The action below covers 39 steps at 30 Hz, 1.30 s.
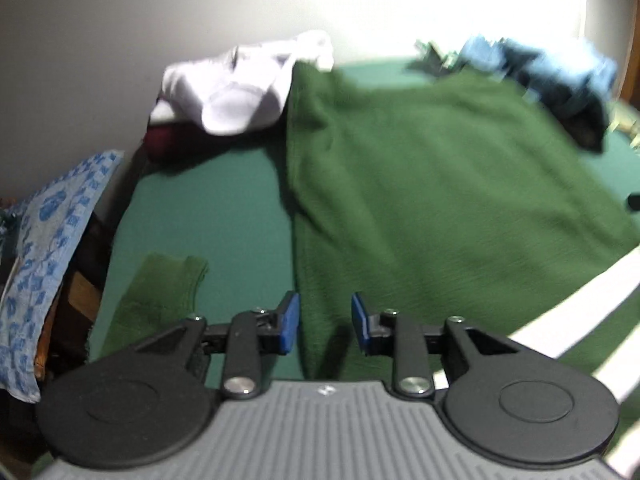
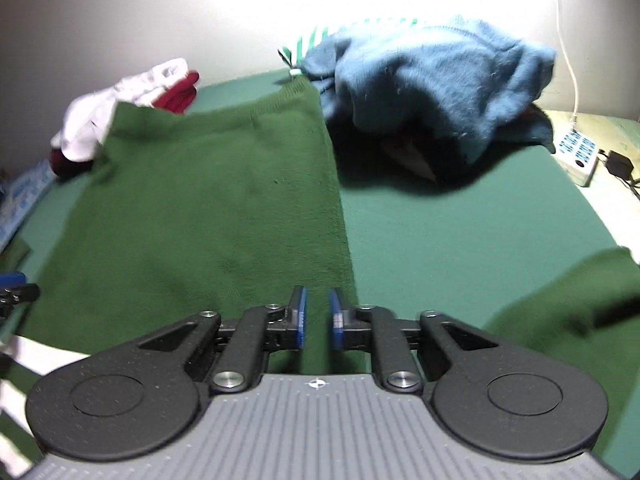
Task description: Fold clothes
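A: Both jaws parted? Left hand-held gripper (image 1: pixel 325 322) gapes over the green sweater (image 1: pixel 440 184)'s left edge, gripping nothing.

B: Yep, right hand-held gripper (image 2: pixel 318 318) narrowly open, empty, at its right edge. Blue sweater (image 2: pixel 432 76) heaped beyond it.

Blur, cut edges and covered things

The left wrist view is smeared, so the blue garment (image 1: pixel 560 72) far right has no readable outline. The green sweater (image 2: pixel 208 200) runs under both gripper bodies, hiding its near hem. The blue heap covers something dark (image 2: pixel 412 160); what it is cannot be told.
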Each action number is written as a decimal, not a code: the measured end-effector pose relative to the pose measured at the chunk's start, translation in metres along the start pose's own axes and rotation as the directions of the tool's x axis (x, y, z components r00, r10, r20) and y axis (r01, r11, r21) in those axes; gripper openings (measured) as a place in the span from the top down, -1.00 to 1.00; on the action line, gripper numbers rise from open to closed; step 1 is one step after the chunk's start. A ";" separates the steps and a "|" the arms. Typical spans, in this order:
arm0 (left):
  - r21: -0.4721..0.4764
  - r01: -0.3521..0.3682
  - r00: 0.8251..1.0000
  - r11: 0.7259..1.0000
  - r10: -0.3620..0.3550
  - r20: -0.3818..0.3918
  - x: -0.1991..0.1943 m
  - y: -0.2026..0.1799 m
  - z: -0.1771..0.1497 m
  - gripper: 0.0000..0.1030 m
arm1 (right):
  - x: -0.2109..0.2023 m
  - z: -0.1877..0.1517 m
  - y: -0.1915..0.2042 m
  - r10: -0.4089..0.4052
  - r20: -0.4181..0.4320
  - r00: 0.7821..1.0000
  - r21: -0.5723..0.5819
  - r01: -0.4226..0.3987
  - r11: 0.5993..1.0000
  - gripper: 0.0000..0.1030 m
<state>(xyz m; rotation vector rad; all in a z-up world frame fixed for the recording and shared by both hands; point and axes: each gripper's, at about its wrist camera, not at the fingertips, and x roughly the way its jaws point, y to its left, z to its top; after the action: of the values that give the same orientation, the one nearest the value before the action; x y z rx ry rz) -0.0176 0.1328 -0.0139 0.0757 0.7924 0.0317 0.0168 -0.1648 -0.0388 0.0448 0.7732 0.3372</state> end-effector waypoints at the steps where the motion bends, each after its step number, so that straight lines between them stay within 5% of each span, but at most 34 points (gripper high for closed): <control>1: -0.008 0.021 1.000 1.000 -0.021 0.019 -0.010 -0.003 -0.002 0.42 | -0.008 -0.004 0.004 0.017 0.005 1.000 -0.004 -0.017 1.000 0.68; 5: -0.029 0.122 0.993 0.992 -0.122 0.007 -0.031 -0.025 -0.019 0.31 | -0.039 -0.021 0.021 0.085 0.026 0.996 -0.022 -0.085 0.996 0.68; 9: -0.034 0.144 0.988 0.989 -0.146 -0.058 -0.028 -0.046 -0.040 0.31 | -0.047 -0.046 0.030 0.096 -0.005 0.995 -0.054 -0.097 0.994 0.47; 12: -0.034 0.106 0.991 0.994 -0.108 -0.081 -0.030 -0.056 -0.054 0.28 | -0.046 -0.059 0.027 0.084 -0.040 0.996 -0.046 -0.086 0.995 0.40; 18: -0.089 0.015 0.996 0.996 -0.023 -0.091 -0.039 -0.058 -0.067 -0.16 | -0.056 -0.072 0.011 0.094 -0.074 0.993 -0.099 -0.101 0.990 0.37; 26: -0.183 -0.101 0.990 0.978 0.081 -0.112 -0.055 -0.071 -0.080 -0.20 | -0.067 -0.083 0.002 0.133 -0.096 0.986 -0.186 -0.149 0.971 0.37; 33: -0.229 -0.209 0.977 0.951 0.191 -0.097 -0.066 -0.089 -0.095 -0.43 | -0.069 -0.090 0.002 0.251 -0.099 0.963 -0.246 -0.268 0.931 -0.21; 37: -0.229 -0.189 0.979 0.955 0.165 -0.120 -0.071 -0.084 -0.097 -0.44 | -0.069 -0.090 0.006 0.242 -0.105 0.965 -0.289 -0.262 0.921 -0.15; 39: -0.218 -0.170 0.981 0.961 0.145 -0.126 -0.074 -0.079 -0.098 -0.45 | -0.069 -0.089 0.002 0.231 -0.107 0.967 -0.281 -0.252 0.926 0.07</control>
<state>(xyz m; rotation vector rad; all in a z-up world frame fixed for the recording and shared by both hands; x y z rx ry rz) -0.1391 0.0556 -0.0363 -0.0812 0.8854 0.2801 -0.0917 -0.1921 -0.0554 -0.1529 0.7834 0.6892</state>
